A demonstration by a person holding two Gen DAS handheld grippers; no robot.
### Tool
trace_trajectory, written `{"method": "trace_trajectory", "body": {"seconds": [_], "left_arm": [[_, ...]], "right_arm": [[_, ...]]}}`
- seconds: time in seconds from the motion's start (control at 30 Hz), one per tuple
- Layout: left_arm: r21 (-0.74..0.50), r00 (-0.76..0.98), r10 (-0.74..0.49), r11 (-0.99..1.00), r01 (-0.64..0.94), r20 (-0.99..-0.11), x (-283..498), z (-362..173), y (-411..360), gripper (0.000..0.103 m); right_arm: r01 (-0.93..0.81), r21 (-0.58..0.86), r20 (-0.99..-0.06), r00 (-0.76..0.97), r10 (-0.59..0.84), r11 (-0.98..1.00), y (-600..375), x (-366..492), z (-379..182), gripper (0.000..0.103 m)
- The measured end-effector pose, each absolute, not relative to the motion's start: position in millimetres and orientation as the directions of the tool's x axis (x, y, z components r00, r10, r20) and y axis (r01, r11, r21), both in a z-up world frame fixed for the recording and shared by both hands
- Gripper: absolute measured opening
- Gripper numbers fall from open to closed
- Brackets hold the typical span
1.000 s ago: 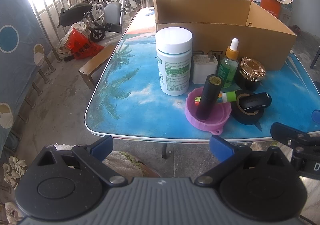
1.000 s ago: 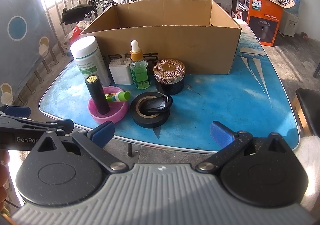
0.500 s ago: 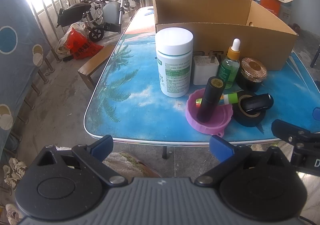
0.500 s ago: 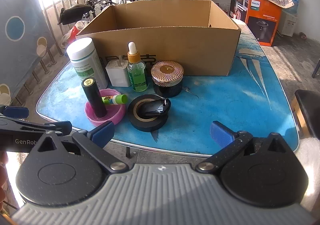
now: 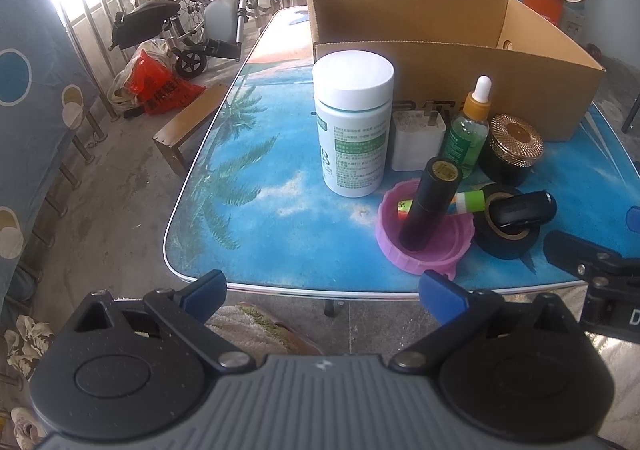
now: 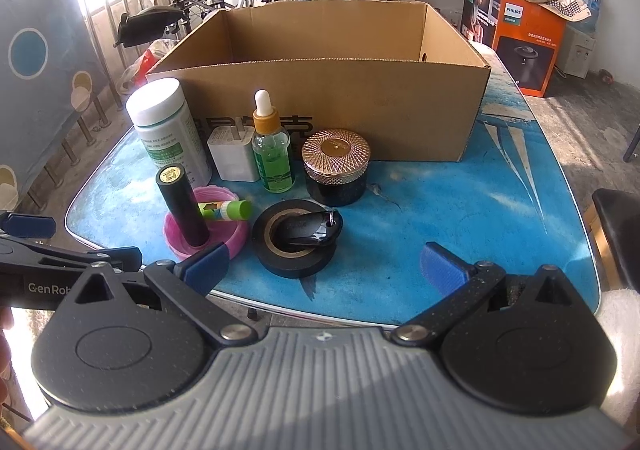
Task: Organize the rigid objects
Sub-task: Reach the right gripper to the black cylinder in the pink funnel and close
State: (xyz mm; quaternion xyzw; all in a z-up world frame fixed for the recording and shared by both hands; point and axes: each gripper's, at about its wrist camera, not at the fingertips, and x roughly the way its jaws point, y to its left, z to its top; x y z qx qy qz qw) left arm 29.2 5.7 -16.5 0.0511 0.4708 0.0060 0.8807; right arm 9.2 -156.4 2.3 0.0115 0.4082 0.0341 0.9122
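On the blue table (image 6: 460, 218) stand a white pill bottle (image 5: 354, 122) (image 6: 168, 130), a white charger (image 6: 234, 156), a green dropper bottle (image 6: 272, 154), a black jar with a gold lid (image 6: 336, 166), a black tube (image 6: 182, 210) in a pink lid (image 6: 230, 234), a glue stick (image 6: 228, 209), and a black key fob (image 6: 314, 230) on a tape roll (image 6: 294, 264). An open cardboard box (image 6: 320, 90) stands behind them. My left gripper (image 5: 322, 296) and right gripper (image 6: 324, 264) are open and empty at the table's near edge.
A wheelchair (image 5: 192, 22) and red bags (image 5: 160, 86) stand on the floor to the left. A wooden bench (image 5: 188, 126) lies beside the table. An orange Philips box (image 6: 516, 34) sits at the back right. A dark stool (image 6: 616, 234) is at the right.
Both grippers have moved slightly closer to the table and its objects. Their jaws stay open.
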Motion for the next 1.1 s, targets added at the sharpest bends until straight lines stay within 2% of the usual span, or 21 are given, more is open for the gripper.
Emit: {"method": "trace_trajectory", "body": {"seconds": [0.3, 0.4, 0.5, 0.6, 0.67, 0.8, 0.93, 1.0, 1.1], "left_arm": [[0.067, 0.541, 0.020, 0.995, 0.067, -0.841, 37.8, -26.2, 10.2, 0.103], [0.016, 0.574, -0.046, 0.995, 0.103, -0.817, 35.3, -24.8, 14.4, 0.103], [-0.080, 0.610, -0.165, 0.983, 0.165, -0.775, 32.0, -22.9, 18.9, 0.103], [-0.142, 0.619, -0.249, 0.966, 0.218, -0.745, 33.2, -26.1, 20.6, 0.103], [-0.137, 0.626, -0.266, 0.959, 0.247, -0.733, 35.4, -29.4, 17.5, 0.102], [-0.069, 0.626, -0.256, 0.950, 0.306, -0.736, 38.9, -34.7, 4.1, 0.094], [-0.006, 0.632, -0.247, 0.934, 0.358, -0.734, 39.0, -39.1, -8.3, 0.089], [0.023, 0.638, -0.249, 0.922, 0.386, -0.728, 39.0, -41.3, -14.8, 0.077], [0.046, 0.641, -0.244, 0.915, 0.401, -0.728, 41.4, -45.2, -20.3, 0.070]], "right_arm": [[-0.097, 0.117, -0.709, 0.689, 0.152, 0.988, -164.7, 20.0, 5.7, 0.102], [-0.142, 0.188, -0.642, 0.731, 0.231, 0.972, -172.5, 21.4, 15.9, 0.102], [-0.209, 0.250, -0.564, 0.762, 0.317, 0.945, -175.6, 21.2, 25.0, 0.102], [-0.269, 0.279, -0.530, 0.757, 0.382, 0.922, -171.7, 25.1, 28.7, 0.102], [-0.306, 0.318, -0.519, 0.736, 0.435, 0.897, -167.4, 29.8, 29.4, 0.102], [-0.353, 0.372, -0.520, 0.686, 0.508, 0.858, -156.8, 40.8, 25.8, 0.099], [-0.387, 0.373, -0.551, 0.639, 0.537, 0.843, -144.4, 51.7, 17.8, 0.083], [-0.393, 0.377, -0.569, 0.616, 0.545, 0.838, -139.3, 58.1, 13.2, 0.073], [-0.403, 0.379, -0.592, 0.587, 0.553, 0.833, -134.1, 65.9, 6.2, 0.061]]}}
